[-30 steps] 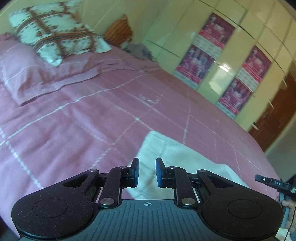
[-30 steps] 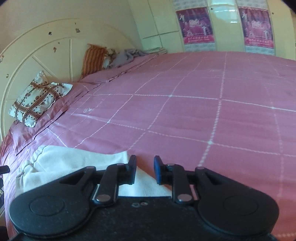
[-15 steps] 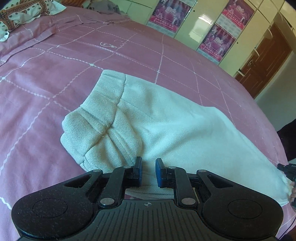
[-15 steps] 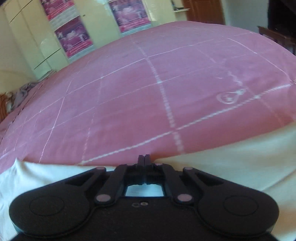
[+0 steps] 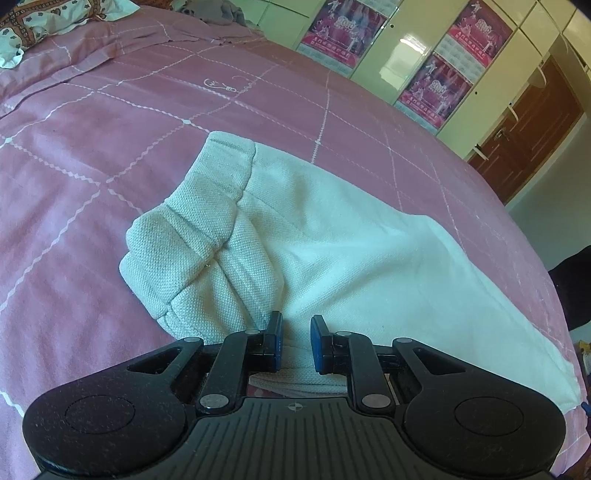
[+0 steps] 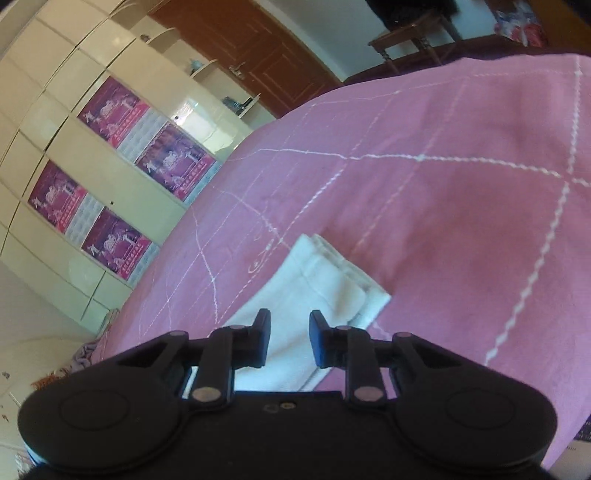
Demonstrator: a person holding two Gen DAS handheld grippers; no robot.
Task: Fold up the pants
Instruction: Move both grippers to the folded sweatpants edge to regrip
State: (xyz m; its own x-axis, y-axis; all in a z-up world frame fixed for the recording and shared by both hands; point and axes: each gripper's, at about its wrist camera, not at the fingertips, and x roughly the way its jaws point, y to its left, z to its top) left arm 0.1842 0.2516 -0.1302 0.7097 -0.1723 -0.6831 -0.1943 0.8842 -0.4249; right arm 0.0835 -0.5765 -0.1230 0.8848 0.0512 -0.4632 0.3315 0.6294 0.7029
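Posters [image 5: 341, 31] on the wardrobe doors [image 5: 402, 55] are showing pink-and-purple print with figures; in the left wrist view a large white numeral at the top of each is looking like "2010", though the reading is uncertain. The smaller lines beneath it are blurring out and are not legible. In the right wrist view the same posters [image 6: 110, 114] are carrying calendar-like grids, the digits too small to read. No other text is showing.
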